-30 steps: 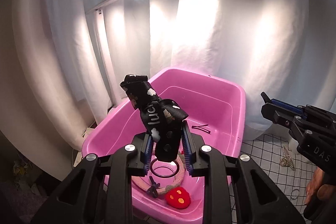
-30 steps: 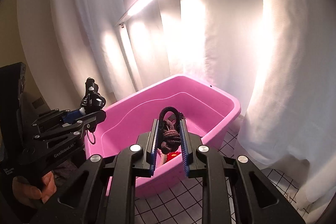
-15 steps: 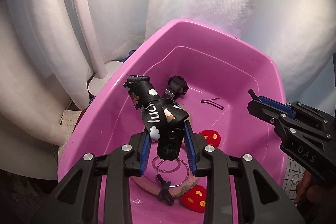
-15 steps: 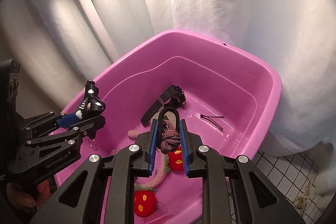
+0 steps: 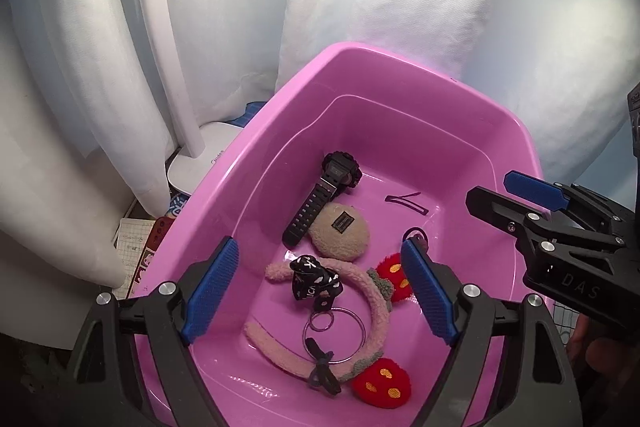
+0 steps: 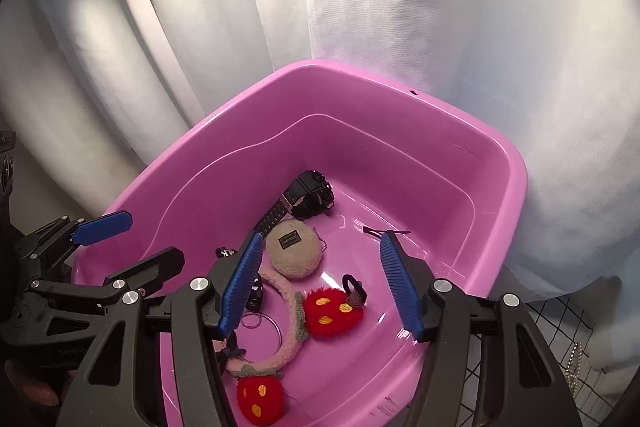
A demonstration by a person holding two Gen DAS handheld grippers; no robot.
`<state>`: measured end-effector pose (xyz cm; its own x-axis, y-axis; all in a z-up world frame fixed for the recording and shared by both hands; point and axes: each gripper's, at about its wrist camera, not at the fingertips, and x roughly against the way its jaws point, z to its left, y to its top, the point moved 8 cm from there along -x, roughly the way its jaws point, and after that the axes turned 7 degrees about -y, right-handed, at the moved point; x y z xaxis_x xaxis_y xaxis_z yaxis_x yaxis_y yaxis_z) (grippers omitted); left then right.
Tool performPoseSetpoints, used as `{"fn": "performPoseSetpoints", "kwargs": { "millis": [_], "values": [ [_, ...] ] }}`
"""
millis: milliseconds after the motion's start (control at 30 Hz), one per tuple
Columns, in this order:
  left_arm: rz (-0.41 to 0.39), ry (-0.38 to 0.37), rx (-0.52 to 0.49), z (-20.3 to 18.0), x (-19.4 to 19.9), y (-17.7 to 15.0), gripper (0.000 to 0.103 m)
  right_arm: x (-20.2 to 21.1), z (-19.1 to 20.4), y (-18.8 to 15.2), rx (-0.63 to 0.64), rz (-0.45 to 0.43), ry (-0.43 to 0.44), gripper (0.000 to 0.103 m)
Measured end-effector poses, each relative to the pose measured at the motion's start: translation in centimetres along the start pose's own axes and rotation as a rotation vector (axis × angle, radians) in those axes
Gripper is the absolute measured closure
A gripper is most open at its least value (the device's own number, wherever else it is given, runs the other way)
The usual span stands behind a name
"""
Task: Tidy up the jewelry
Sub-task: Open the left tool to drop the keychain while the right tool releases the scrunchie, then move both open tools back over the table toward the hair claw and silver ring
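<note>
Both grippers hang over a pink tub [image 5: 400,55] [image 6: 400,79]. My left gripper [image 5: 320,289] is opening, nothing between its pads. The black printed key strap [image 5: 314,279] with its metal rings lies loose below it, on a pink plush headband [image 5: 378,311]. My right gripper [image 6: 320,285] is opening too, and the dark rope hair tie [image 6: 354,293] rests free on a red strawberry pompom [image 6: 332,311]. Each gripper shows in the other's view: right gripper [image 5: 492,189], left gripper [image 6: 156,241].
The tub also holds a black watch [image 5: 332,183], a beige plush pouch [image 5: 340,231] and a dark hairpin [image 5: 406,203]. A white lamp base [image 5: 200,163] stands left of the tub, white curtain behind. A bead chain [image 6: 574,367] lies on the checked cloth [image 6: 560,311].
Both grippers came down over the tub, then opened. The key strap dropped from the left onto the headband. The hair tie fell from the right onto the strawberry.
</note>
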<state>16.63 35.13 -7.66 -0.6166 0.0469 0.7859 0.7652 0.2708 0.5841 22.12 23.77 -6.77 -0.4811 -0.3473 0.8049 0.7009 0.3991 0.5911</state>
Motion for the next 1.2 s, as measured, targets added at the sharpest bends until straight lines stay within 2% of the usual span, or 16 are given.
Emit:
{"fn": "performPoseSetpoints", "kwargs": {
  "millis": [467,567,667,833,1033,1200],
  "values": [
    [-0.015,-0.012,-0.013,-0.4,1.6,-0.4,0.021,2.0,-0.6,-0.6,-0.054,-0.02,0.011,0.044],
    [-0.023,-0.013,-0.017,-0.5,2.2,-0.5,0.019,3.1,-0.6,-0.9,-0.073,-0.041,0.013,0.043],
    [-0.032,-0.017,-0.028,-0.7,2.7,-0.6,0.015,4.5,-0.8,-1.5,-0.105,-0.058,0.02,0.038],
    [-0.081,-0.013,-0.055,-1.6,4.0,-0.6,0.01,7.5,-2.2,-3.6,-0.199,-0.093,0.014,0.037],
    [-0.133,-0.041,-0.156,-5.3,5.6,-1.0,0.007,11.6,-5.4,-7.6,-0.311,-0.17,-0.08,0.034],
    [-0.169,-0.149,-0.272,-11.7,7.0,-1.7,0.006,15.4,-10.1,-12.4,-0.436,-0.202,-0.191,0.034]
  ]
}}
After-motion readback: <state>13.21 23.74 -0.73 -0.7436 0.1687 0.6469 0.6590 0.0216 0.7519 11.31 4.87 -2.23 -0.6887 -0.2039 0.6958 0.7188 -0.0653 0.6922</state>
